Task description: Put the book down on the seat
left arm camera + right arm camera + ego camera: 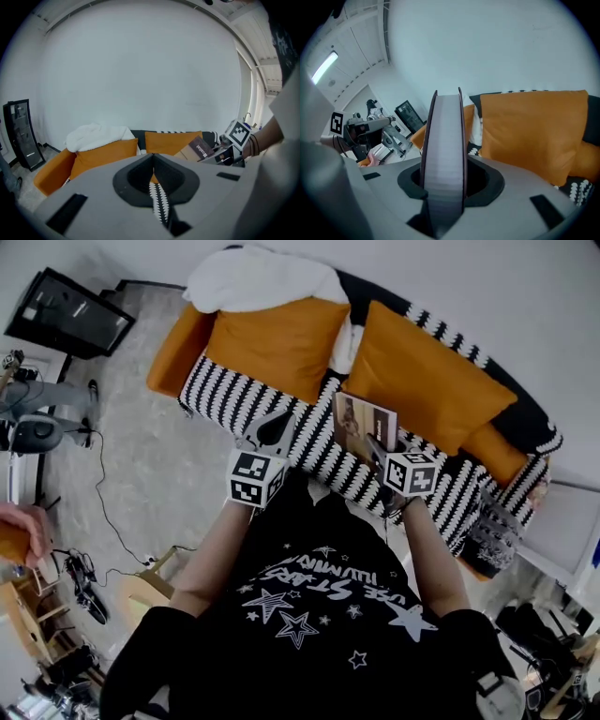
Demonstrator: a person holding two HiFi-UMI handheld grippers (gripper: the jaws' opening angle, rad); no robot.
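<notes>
Right gripper point(380, 451) has its jaws clamped on the book point(364, 423), holding it upright above the striped seat point(230, 395), just in front of the right-hand orange cushion point(422, 381). Left gripper point(272, 430) hovers to the left over the seat, jaws together, nothing gripped.

Bright, soft, even light with faint shadows. A lamp point(326, 65) glows up-left of the right gripper point(445, 187); the book point(443, 131) in it sits close to the lens and blurs. Both gripper views bulge fisheye-wise with black corners. The head view curves at its edges.
</notes>
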